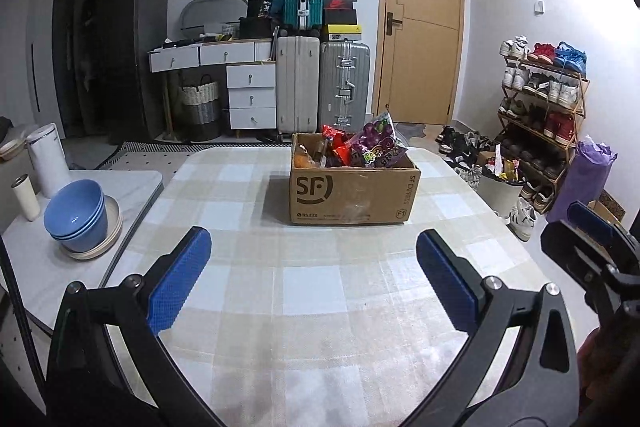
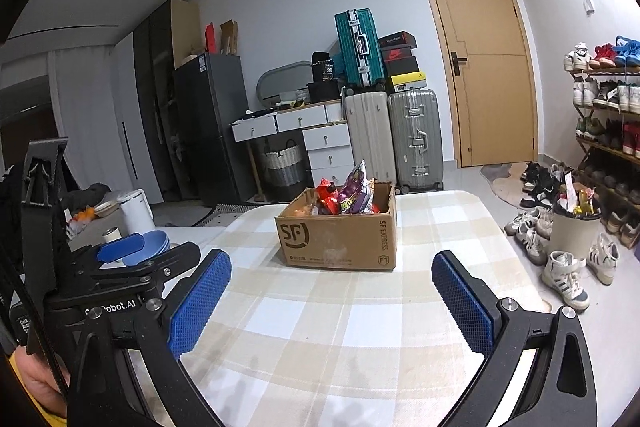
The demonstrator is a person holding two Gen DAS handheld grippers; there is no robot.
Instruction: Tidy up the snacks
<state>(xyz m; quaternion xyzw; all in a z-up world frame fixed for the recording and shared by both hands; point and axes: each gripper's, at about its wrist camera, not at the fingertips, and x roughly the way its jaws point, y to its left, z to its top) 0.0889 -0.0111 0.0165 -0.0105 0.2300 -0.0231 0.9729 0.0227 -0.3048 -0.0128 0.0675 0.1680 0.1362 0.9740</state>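
Observation:
A brown cardboard box (image 1: 352,193) marked SF stands on the checked tablecloth (image 1: 280,287), toward the table's far side. Snack packets (image 1: 360,147) fill it, among them a purple grape bag (image 1: 380,141) and red packets. The same box (image 2: 338,237) and its snacks (image 2: 346,199) show in the right wrist view. My left gripper (image 1: 314,281) is open, held short of the box with nothing between its blue pads. My right gripper (image 2: 332,301) is open too, also short of the box. Each gripper shows at the edge of the other's view.
Stacked blue bowls (image 1: 78,215) on a plate, a white cup (image 1: 26,197) and a white kettle (image 1: 48,159) sit on a side table at left. A bin (image 2: 576,231) with wrappers, loose shoes and a shoe rack (image 1: 544,107) lie right. Suitcases (image 1: 324,91) stand behind.

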